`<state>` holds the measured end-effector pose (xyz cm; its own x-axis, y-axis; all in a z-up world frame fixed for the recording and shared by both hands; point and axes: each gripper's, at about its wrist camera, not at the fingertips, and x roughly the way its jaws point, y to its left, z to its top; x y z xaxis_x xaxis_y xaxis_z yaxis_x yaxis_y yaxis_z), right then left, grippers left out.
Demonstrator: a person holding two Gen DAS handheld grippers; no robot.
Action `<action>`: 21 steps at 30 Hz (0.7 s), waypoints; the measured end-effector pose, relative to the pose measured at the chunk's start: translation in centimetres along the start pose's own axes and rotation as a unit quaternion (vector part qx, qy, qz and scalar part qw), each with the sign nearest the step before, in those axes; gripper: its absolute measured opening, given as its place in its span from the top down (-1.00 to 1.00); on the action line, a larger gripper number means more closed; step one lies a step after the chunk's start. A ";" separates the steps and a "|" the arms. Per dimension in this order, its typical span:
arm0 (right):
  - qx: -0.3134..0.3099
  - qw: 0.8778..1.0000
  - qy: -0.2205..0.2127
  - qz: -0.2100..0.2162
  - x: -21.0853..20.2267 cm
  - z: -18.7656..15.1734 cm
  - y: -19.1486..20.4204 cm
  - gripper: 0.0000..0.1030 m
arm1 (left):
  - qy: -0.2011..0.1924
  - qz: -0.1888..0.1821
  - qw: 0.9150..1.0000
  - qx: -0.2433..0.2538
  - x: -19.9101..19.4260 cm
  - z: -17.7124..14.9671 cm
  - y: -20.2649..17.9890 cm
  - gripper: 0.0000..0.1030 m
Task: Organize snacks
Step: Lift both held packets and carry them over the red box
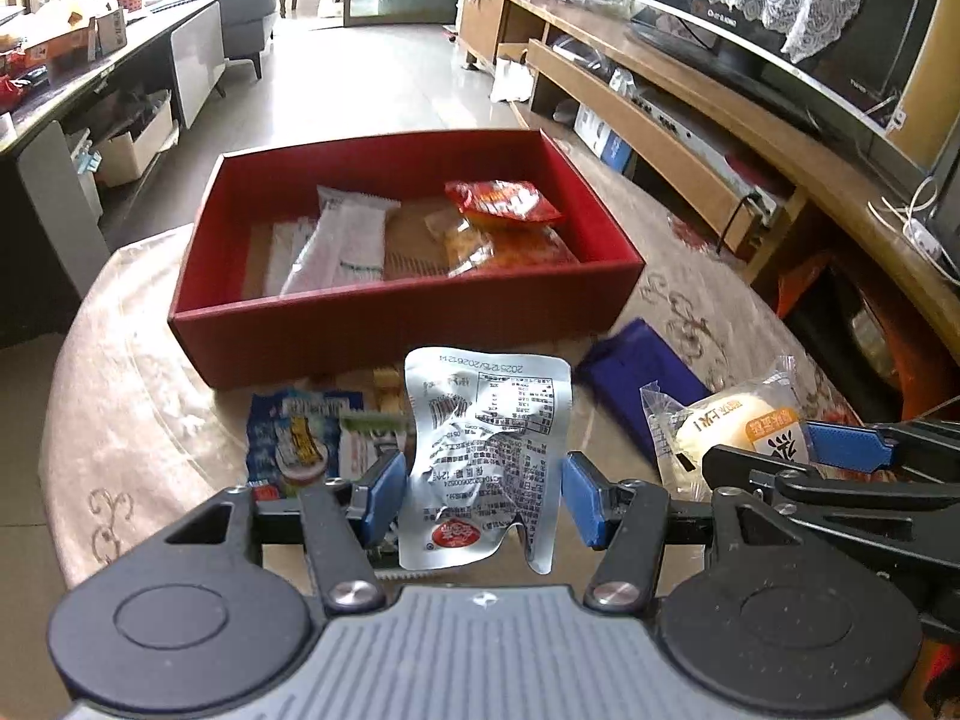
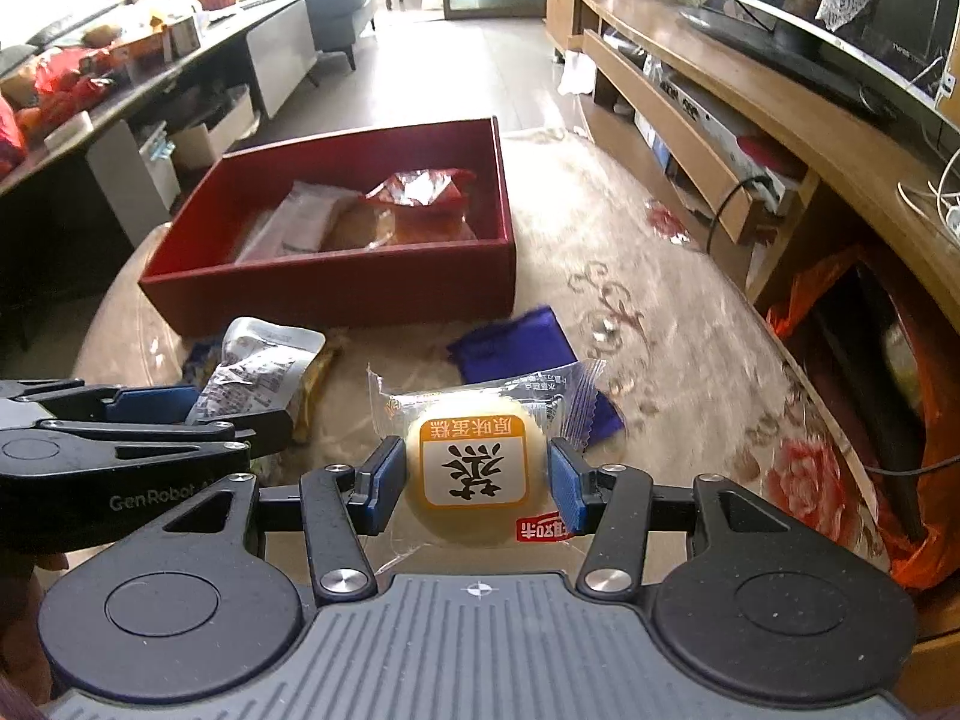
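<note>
My left gripper (image 1: 483, 495) pinches a silver packet (image 1: 486, 456) between its blue pads, held up in front of the red box (image 1: 408, 324). Only the left view shows a blue packet (image 1: 297, 438) on the table (image 1: 138, 396) beneath. My right gripper (image 2: 474, 480) clamps one wrapped cake (image 2: 474, 474); a purple packet (image 2: 516, 342) lies just beyond it. I count four packets in the box.

Both wrist cameras sit low over the round table (image 1: 138, 360), close behind their fingers and facing 12 o'clock toward the red box (image 1: 408, 312) (image 2: 336, 288), the left view slightly nearer; each catches the other gripper at its side
</note>
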<state>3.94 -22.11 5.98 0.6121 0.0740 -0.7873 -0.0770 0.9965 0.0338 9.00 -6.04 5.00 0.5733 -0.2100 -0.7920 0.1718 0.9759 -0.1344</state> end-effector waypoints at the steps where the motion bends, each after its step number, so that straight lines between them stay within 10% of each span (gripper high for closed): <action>1: 0.001 1.000 -0.002 0.000 0.0 0.2 0.0 -0.14 | -0.002 0.001 1.000 -0.001 0.0 0.2 0.1 -0.08; 21: 0.010 0.999 -0.049 0.015 1.2 5.9 2.0 -0.14 | -0.050 0.027 0.998 -0.027 0.2 5.7 2.9 -0.08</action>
<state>9.17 -19.81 8.77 0.6844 0.1060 -0.7214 -0.0809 0.9943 0.0694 14.22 -3.56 7.80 0.6576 -0.1595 -0.7363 0.0974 0.9871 -0.1268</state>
